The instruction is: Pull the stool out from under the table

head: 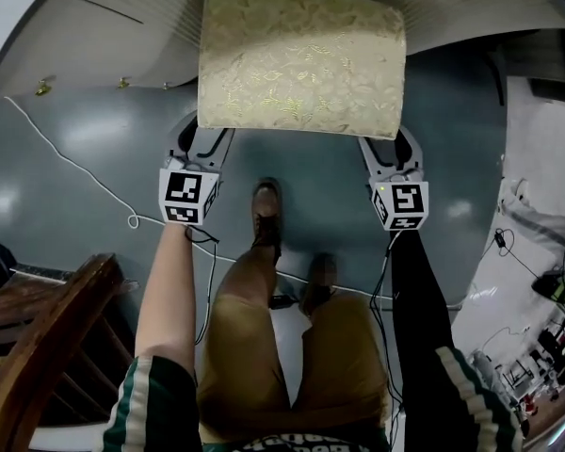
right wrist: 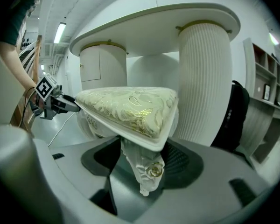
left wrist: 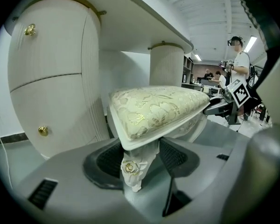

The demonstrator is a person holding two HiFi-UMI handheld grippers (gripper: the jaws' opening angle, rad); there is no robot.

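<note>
The stool [head: 301, 59] stands at the top centre of the head view, its gold-patterned cushion filling the gap between the two white halves of the table [head: 122, 36]. The left gripper [head: 205, 141] meets the cushion's lower left corner and the right gripper [head: 393, 149] its lower right corner, both with their tips tucked under the seat's edge.

Each gripper view shows a carved white leg with a gold rose standing between the jaws. The left-hand leg [left wrist: 139, 164] has the dark pads close against both its sides, and the right-hand leg [right wrist: 147, 167] likewise. So each gripper is clamped on a near leg just below the seat.

From above, the cushion hides every leg and the jaw tips. Its far edge meets a dark strip at the top of the frame, so I cannot tell from there how far the stool reaches under the table. In the gripper views the seat sits lower than the tabletop's overhang, in front of the ribbed pedestals.

The cushion's long axis runs left to right across the head view. One long side faces the person's legs lower in the frame, and the seat looks level.
</note>
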